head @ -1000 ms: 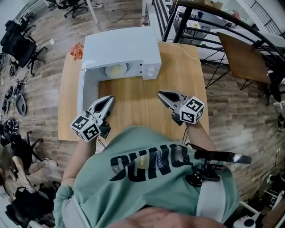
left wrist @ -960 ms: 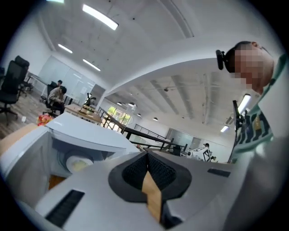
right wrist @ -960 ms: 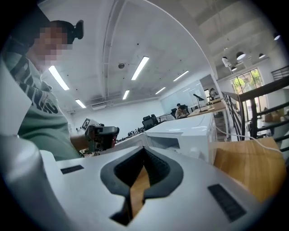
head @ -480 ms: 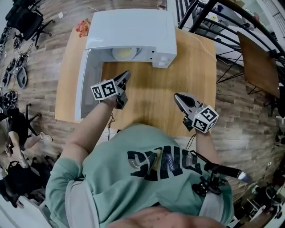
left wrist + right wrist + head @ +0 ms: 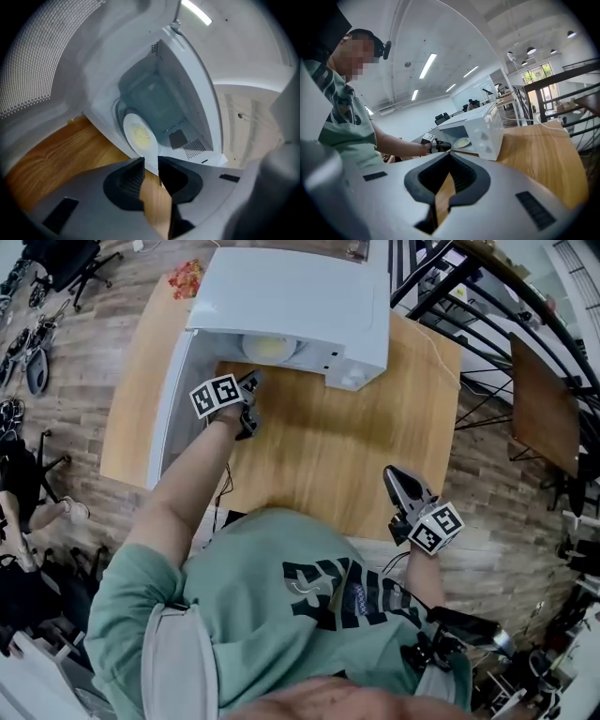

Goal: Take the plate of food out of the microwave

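A white microwave [image 5: 291,301] stands at the back of the wooden table [image 5: 328,456], its door [image 5: 173,390] swung open to the left. Inside lies a white plate [image 5: 269,347] with pale yellow food, plain in the left gripper view [image 5: 138,136]. My left gripper [image 5: 251,382] is at the mouth of the oven, pointing at the plate just short of it. Its jaws [image 5: 150,163] have just been opening, stand a little apart and hold nothing. My right gripper [image 5: 392,472] hangs over the table's near right edge, shut and empty [image 5: 449,155].
A red-orange bundle [image 5: 187,279] lies at the table's far left corner. A black railing [image 5: 450,277] and a brown side table [image 5: 544,399] stand to the right. Office chairs [image 5: 56,263] stand on the wood floor at the left.
My left gripper went from the table's near edge forward to the microwave opening and rolled over. My right gripper drifted back toward the near right edge.
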`<state>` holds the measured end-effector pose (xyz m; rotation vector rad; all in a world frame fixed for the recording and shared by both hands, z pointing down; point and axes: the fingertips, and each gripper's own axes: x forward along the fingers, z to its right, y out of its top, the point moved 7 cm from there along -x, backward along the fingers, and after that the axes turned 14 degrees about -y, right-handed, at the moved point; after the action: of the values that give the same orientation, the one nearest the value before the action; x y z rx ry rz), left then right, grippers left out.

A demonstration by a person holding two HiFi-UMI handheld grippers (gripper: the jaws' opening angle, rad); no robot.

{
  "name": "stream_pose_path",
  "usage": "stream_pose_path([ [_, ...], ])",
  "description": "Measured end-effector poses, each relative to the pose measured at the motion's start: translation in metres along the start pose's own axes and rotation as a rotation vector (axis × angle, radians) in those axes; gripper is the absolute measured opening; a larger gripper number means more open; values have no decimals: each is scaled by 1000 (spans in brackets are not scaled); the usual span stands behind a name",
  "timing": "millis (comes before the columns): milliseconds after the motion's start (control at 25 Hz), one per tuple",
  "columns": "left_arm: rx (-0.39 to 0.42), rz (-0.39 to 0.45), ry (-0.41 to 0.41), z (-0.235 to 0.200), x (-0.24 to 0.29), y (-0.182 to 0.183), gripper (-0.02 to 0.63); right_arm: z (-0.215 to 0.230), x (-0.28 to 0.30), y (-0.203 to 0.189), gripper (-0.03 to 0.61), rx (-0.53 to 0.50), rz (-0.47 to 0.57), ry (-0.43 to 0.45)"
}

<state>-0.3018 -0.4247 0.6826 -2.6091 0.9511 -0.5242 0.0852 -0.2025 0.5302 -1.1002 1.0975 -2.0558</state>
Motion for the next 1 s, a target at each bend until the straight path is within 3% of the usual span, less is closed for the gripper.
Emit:
stream_pose_path([
  [160, -171, 91, -15, -21, 13, 4, 149, 5, 2, 0, 8, 2, -14, 3],
  [320, -265, 144, -15, -33, 23, 5, 184, 9, -3, -5, 8, 9, -26, -1],
  [1000, -352, 198, -5, -55, 47, 9, 184, 24, -13, -16, 8, 40, -48, -44],
])
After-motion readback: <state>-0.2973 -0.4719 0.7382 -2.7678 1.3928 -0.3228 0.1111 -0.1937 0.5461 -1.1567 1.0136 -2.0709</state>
